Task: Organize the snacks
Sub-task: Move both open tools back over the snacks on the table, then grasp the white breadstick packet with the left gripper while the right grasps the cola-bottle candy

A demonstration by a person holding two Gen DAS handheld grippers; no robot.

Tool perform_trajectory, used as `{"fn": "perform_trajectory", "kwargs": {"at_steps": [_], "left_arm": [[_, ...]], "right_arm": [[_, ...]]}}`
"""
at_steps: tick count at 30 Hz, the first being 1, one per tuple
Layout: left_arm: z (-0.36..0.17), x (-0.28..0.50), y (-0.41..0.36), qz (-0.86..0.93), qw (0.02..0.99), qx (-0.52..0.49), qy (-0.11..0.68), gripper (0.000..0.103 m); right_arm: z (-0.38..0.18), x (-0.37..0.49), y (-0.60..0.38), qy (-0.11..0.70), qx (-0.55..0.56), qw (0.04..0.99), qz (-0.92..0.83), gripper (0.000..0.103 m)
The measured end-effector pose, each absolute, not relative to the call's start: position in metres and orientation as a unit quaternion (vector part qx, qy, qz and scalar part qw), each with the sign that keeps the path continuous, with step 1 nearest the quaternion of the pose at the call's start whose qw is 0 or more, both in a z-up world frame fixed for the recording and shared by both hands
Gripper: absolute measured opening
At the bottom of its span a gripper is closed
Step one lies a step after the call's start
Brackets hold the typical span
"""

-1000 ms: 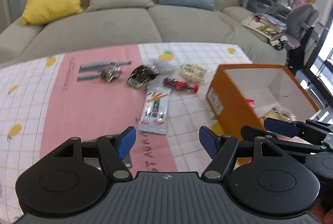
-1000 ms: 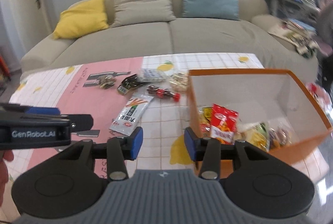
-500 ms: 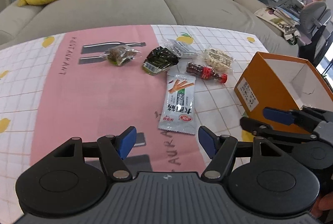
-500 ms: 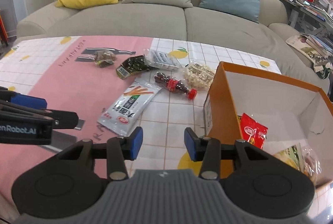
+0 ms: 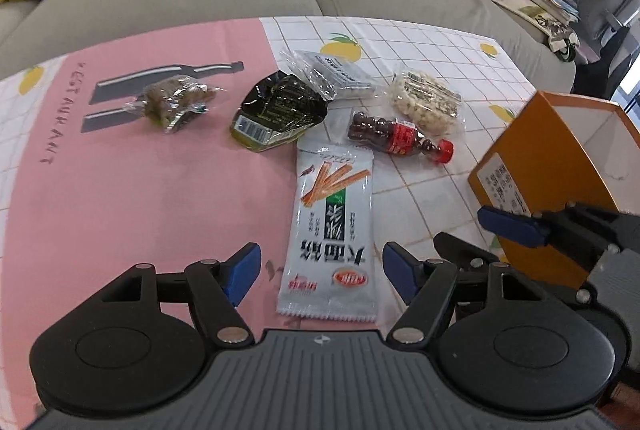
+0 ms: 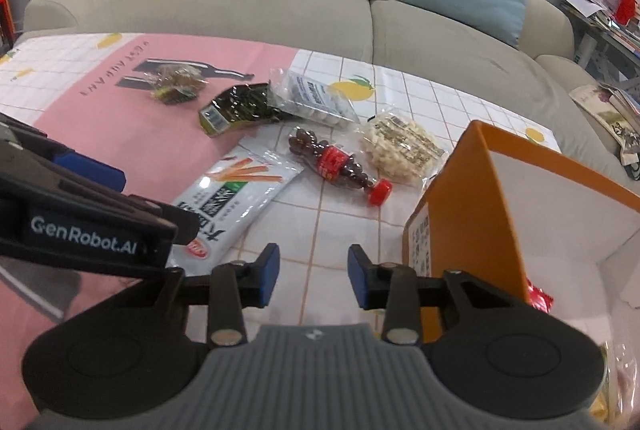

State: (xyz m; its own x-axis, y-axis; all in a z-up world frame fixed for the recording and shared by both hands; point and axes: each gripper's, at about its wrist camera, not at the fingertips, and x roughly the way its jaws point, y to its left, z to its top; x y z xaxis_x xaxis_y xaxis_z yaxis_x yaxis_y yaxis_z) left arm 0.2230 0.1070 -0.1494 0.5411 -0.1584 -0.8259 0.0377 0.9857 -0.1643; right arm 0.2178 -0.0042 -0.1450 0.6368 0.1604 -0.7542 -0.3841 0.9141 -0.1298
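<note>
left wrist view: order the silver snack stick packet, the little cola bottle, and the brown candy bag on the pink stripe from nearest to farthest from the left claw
1. Silver snack stick packet: lies between the left claw fingers, which are opening.
2. Little cola bottle: beyond the packet, slightly right, on the white grid.
3. Brown candy bag: far left, on the pink stripe.

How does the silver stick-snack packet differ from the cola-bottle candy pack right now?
The silver stick-snack packet is flat, long and opaque; the cola-bottle candy pack is bottle-shaped, rounded and see-through, showing dark candies. The packet lies between the left tongs' open fingers; the candy pack lies farther off, toward the orange box. Both lie on the tablecloth.
</note>
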Motion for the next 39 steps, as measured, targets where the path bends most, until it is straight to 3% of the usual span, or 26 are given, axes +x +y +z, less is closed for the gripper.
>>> {"fn": "perform_trajectory", "kwargs": {"at_steps": [15,18,21,26,31,39], "left_arm": [[-0.173,0.256,0.084,-0.048,0.873,-0.021,0.485,0.087],[-0.176,0.256,0.076,-0.040,0.878,0.018,0.476,0.080],[-0.175,0.253,0.078,-0.039,0.886,0.018,0.462,0.059],[-0.172,0.251,0.093,-0.022,0.883,0.010,0.469,0.056],[-0.170,0.247,0.108,-0.011,0.876,0.008,0.482,0.056],[-0.170,0.239,0.122,0.005,0.874,-0.012,0.486,0.056]], "right_arm": [[-0.159,0.228,-0.004,0.391,-0.170,0.891,0.154,0.033],[-0.162,0.230,-0.008,0.389,-0.181,0.890,0.151,0.033],[-0.163,0.234,-0.013,0.390,-0.189,0.889,0.147,0.033],[-0.159,0.238,-0.014,0.382,-0.186,0.893,0.149,0.033],[-0.160,0.250,0.006,0.371,-0.235,0.884,0.161,0.048],[-0.168,0.289,0.023,0.366,-0.285,0.871,0.160,0.054]]}}
